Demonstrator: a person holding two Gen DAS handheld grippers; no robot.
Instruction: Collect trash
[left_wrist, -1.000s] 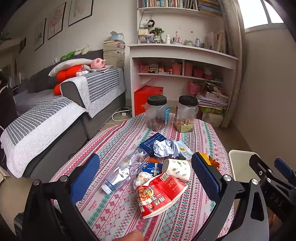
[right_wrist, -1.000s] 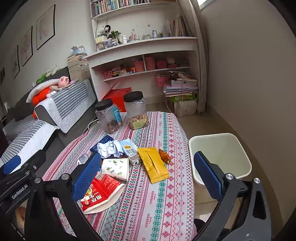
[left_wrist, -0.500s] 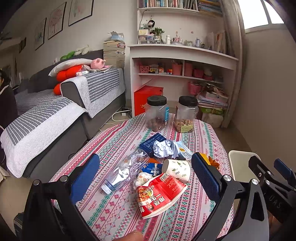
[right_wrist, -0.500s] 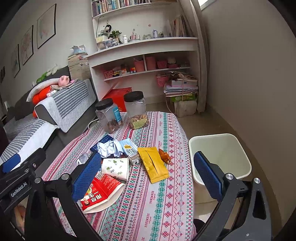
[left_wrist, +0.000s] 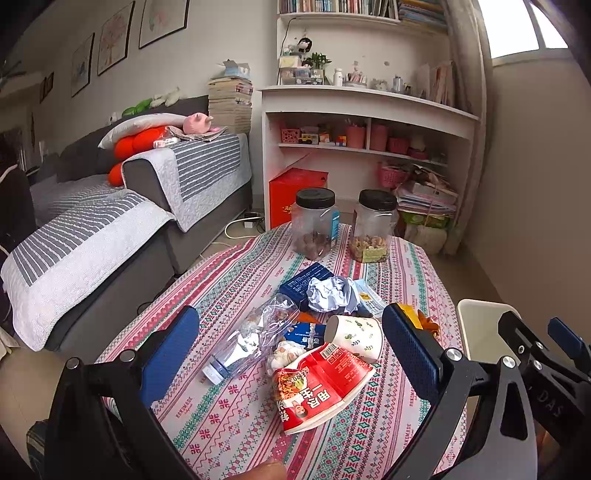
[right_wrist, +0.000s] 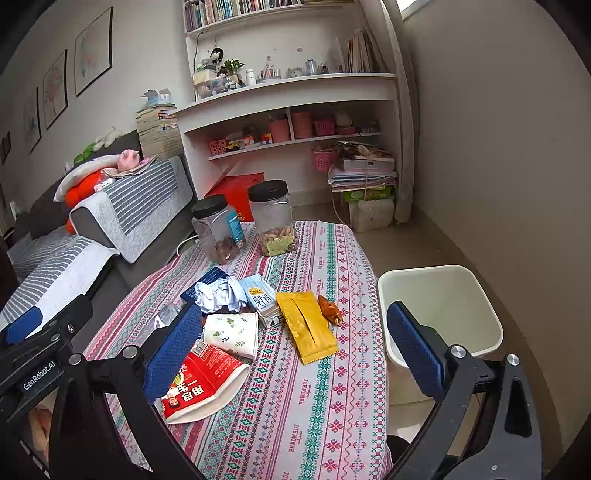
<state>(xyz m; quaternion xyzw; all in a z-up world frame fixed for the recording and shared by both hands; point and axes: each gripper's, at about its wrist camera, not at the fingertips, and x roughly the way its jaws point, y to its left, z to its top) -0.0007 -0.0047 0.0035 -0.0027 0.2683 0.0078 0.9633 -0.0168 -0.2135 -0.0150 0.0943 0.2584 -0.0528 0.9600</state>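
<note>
Trash lies on the patterned tablecloth (right_wrist: 317, 398): a red noodle cup (left_wrist: 317, 387) (right_wrist: 201, 387), a white paper cup (left_wrist: 354, 338) (right_wrist: 232, 334), a clear plastic bottle (left_wrist: 255, 338), a crumpled paper ball (left_wrist: 330, 295) (right_wrist: 219, 295), a yellow wrapper (right_wrist: 308, 325), a small milk carton (right_wrist: 260, 295) and an orange scrap (right_wrist: 330, 310). My left gripper (left_wrist: 291, 354) is open and empty above the near pile. My right gripper (right_wrist: 295, 350) is open and empty above the table's right side. A cream bin (right_wrist: 439, 314) stands on the floor to the right.
Two black-lidded jars (left_wrist: 314, 223) (left_wrist: 373, 225) stand at the table's far end. A blue box (left_wrist: 304, 282) lies under the paper ball. A grey sofa (left_wrist: 110, 221) runs along the left. White shelves (left_wrist: 369, 122) fill the back wall.
</note>
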